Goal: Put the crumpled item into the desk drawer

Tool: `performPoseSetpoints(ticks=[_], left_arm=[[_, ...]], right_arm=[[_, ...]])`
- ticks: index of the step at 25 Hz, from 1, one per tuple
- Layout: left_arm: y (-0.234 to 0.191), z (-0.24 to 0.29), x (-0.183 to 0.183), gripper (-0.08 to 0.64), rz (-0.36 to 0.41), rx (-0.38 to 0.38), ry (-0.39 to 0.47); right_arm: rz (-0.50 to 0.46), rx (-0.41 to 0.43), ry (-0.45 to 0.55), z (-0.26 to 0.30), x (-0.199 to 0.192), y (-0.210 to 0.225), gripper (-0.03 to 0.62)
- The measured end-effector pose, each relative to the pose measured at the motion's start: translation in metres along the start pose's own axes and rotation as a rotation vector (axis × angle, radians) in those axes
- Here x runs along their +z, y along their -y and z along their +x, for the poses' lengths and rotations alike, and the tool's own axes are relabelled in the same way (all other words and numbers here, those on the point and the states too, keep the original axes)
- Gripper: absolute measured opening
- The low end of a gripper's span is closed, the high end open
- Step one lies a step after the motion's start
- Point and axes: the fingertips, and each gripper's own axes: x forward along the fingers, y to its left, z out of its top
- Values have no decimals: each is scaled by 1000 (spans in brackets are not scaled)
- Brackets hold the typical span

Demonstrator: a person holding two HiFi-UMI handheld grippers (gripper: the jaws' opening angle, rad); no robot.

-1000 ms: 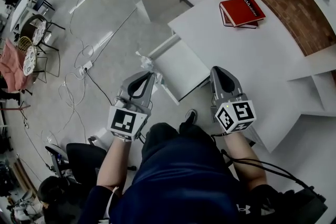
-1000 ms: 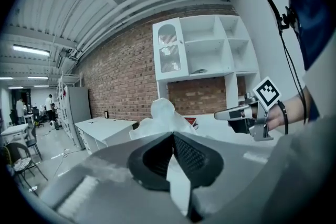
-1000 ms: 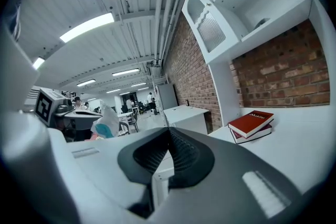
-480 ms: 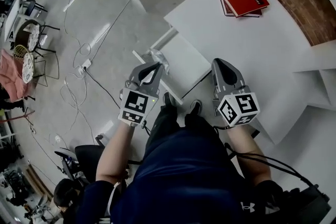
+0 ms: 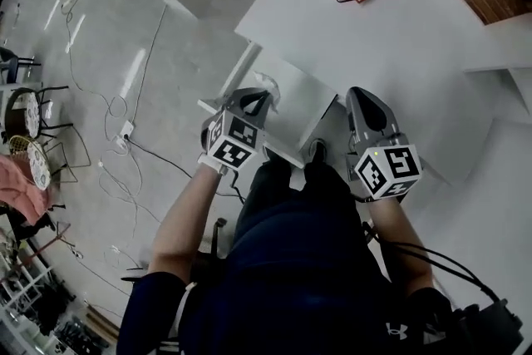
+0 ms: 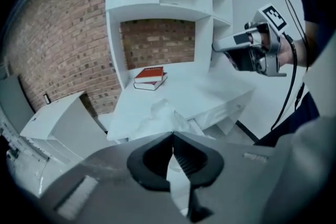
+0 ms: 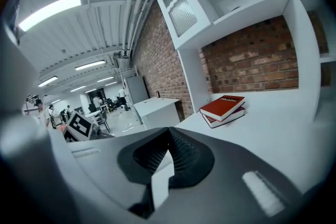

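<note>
Crumpled item (image 6: 160,117), white, pinched in left gripper (image 6: 172,136): fingers closed on it, and it sticks out just past the tips, above the open drawer (image 5: 293,106). Right gripper (image 7: 168,131) we see fully closed, empty, desk (image 5: 399,37) ahead of its fingers.

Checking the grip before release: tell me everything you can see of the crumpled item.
The crumpled item is white and thin, looking like paper or film, bunched into creased folds. It sticks out ahead of the left gripper, whose jaws are closed on its near end. The head view shows it held above the left side of the pulled-out white drawer; contact with the drawer cannot be told.
</note>
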Motion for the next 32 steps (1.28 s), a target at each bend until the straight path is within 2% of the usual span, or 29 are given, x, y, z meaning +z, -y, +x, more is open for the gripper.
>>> performPoseSetpoints(ticks=[5,9,13,22,32], left_arm=[[11,55,-19,5,84,-137,-112],[27,86,-29,5,94,-203,-192],[36,110,-31,5,108,-218,-246],[59,177,-74,5,228,-282,-433],[79,225,-91,5,352,-285,-440]], right_arm=[[65,-124,1,-10,-15,26,3],[117,-176,-24,-25,-32,47,3],[134,-191,-31,-30,-36,66,3],[187,-215,-49,-34,-52,99,3],[236,-256,-85,-53,-82,119,2]])
